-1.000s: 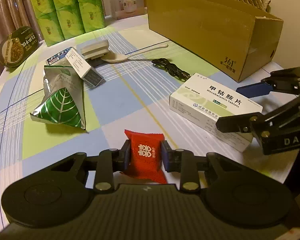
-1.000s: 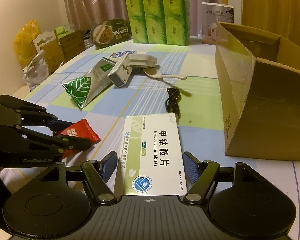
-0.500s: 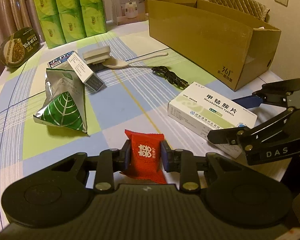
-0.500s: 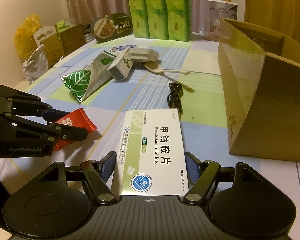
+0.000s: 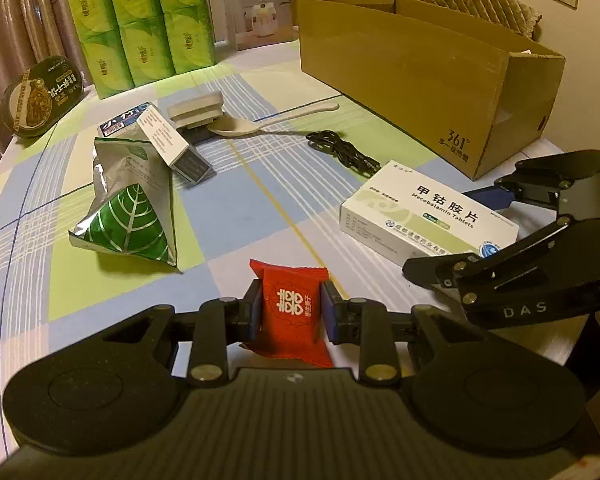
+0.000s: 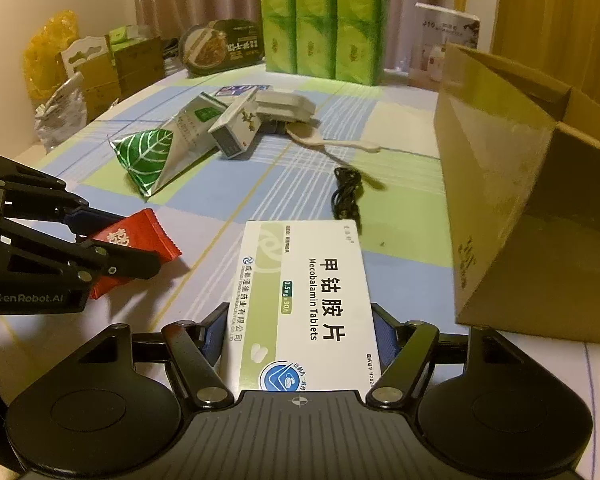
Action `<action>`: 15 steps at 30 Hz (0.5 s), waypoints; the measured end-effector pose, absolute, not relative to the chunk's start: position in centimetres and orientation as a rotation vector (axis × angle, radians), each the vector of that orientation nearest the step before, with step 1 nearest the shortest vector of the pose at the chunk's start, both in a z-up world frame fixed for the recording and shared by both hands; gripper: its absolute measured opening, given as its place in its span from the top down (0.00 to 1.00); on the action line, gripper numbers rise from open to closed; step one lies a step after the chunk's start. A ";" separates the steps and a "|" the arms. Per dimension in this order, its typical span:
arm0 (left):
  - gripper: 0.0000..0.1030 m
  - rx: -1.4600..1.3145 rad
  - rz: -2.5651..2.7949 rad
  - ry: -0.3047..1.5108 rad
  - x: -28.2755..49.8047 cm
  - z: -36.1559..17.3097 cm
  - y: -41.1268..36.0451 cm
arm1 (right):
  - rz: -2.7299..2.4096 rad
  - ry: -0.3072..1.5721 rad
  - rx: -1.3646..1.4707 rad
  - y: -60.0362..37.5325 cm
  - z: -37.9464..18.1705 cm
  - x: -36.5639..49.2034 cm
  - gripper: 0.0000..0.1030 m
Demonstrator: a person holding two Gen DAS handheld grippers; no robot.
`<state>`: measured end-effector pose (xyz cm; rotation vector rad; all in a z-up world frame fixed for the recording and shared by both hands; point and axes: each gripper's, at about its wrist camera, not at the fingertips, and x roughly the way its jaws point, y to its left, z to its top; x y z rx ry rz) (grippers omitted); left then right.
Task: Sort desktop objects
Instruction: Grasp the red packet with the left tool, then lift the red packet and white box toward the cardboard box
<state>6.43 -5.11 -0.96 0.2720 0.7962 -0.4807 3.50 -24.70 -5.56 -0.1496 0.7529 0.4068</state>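
My left gripper (image 5: 288,308) is shut on a red candy packet (image 5: 290,312) and holds it just above the tablecloth; both also show in the right wrist view (image 6: 112,252), packet (image 6: 140,232). My right gripper (image 6: 300,332) has closed its blue pads onto the sides of a white tablets box (image 6: 304,304), which shows lifted in the left wrist view (image 5: 428,216). An open cardboard box (image 5: 420,68) stands to the right, also in the right wrist view (image 6: 520,200).
On the table lie a green leaf pouch (image 5: 128,216), a small carton (image 5: 172,144), a grey case (image 5: 196,110), a spoon (image 5: 268,120) and a black cable (image 5: 340,152). Green tissue packs (image 5: 140,20) and a noodle bowl (image 5: 40,96) stand behind.
Both grippers have risen and pulled back a little. The right gripper's jaws have closed onto the tablets box, which has lifted. The left keeps its hold on the red packet.
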 end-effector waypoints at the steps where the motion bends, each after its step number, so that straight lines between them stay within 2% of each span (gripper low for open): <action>1: 0.76 0.271 -0.481 0.794 6.4 -0.9 -5.1 | 0.403 0.743 -0.148 -24.8 -5.3 3.4 0.34; 15: 0.76 0.261 -0.493 0.760 6.0 0.1 -5.5 | 0.377 0.707 -0.126 -25.5 -3.4 2.0 0.34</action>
